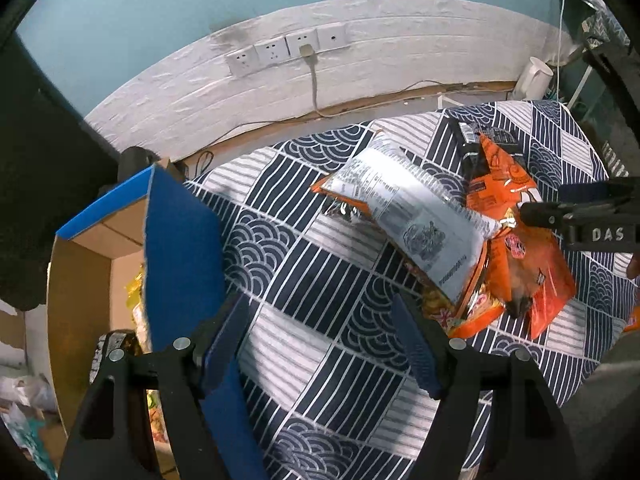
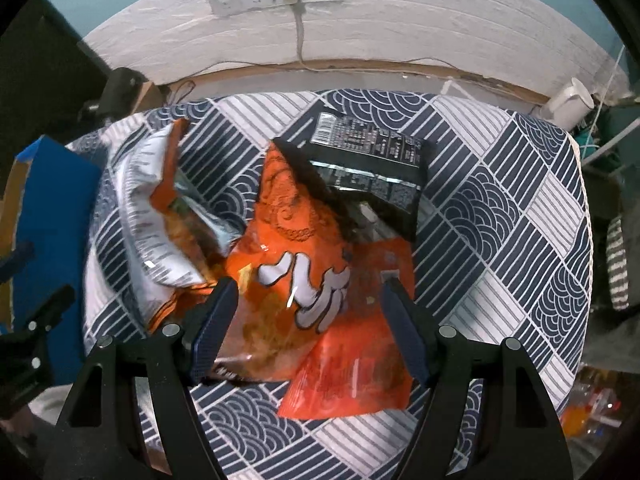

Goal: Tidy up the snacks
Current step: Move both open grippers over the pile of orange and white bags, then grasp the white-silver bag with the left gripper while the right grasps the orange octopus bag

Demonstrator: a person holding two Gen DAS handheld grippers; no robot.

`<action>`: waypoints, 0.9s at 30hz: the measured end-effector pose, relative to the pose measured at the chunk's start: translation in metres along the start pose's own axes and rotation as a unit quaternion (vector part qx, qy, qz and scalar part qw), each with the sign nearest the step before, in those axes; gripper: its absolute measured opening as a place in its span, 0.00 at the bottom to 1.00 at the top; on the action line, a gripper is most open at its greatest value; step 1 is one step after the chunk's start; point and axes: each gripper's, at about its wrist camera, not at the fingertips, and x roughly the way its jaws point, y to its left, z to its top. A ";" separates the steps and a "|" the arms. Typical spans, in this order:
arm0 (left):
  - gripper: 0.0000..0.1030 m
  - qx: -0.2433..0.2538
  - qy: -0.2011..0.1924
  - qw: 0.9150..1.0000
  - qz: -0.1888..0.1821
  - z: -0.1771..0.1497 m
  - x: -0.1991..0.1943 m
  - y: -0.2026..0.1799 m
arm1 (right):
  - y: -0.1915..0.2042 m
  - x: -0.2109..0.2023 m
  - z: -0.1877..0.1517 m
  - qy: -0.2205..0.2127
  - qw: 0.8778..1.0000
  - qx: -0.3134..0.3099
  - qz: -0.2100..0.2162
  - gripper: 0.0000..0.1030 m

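A pile of snack bags lies on the patterned tablecloth. An orange bag lies on top in the middle. A white-backed orange bag lies to its left and a black bag behind it. My right gripper is open, its fingers on either side of the orange bag just above it. My left gripper is open and empty over the cloth, left of the pile. In its view the white-backed bag and orange bag lie at right, and the right gripper's tip reaches over them.
An open cardboard box with blue flaps stands at the table's left edge with several snacks inside. It also shows in the right wrist view. Wall sockets with a cable are behind the table. A white jug stands at back right.
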 end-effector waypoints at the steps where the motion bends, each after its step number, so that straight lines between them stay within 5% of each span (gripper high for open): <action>1: 0.73 0.000 -0.002 1.000 -0.001 0.001 0.002 -0.001 | 0.000 0.003 0.001 0.001 1.000 -0.001 0.002 0.72; 8: 0.73 0.006 0.008 1.000 0.008 0.004 0.015 -0.003 | 0.011 0.024 0.001 0.013 1.000 -0.016 0.020 0.72; 14: 0.73 -0.001 0.016 1.000 0.004 0.004 0.017 0.002 | 0.043 0.026 -0.009 0.004 0.996 -0.086 -0.008 0.72; 22: 0.77 -0.010 0.023 1.000 -0.004 0.004 0.020 0.005 | 0.064 0.017 -0.023 -0.009 0.988 -0.153 -0.033 0.41; 27: 0.77 -0.024 0.034 0.999 -0.025 0.007 0.024 0.006 | 0.058 0.012 -0.025 -0.006 0.987 -0.156 -0.049 0.34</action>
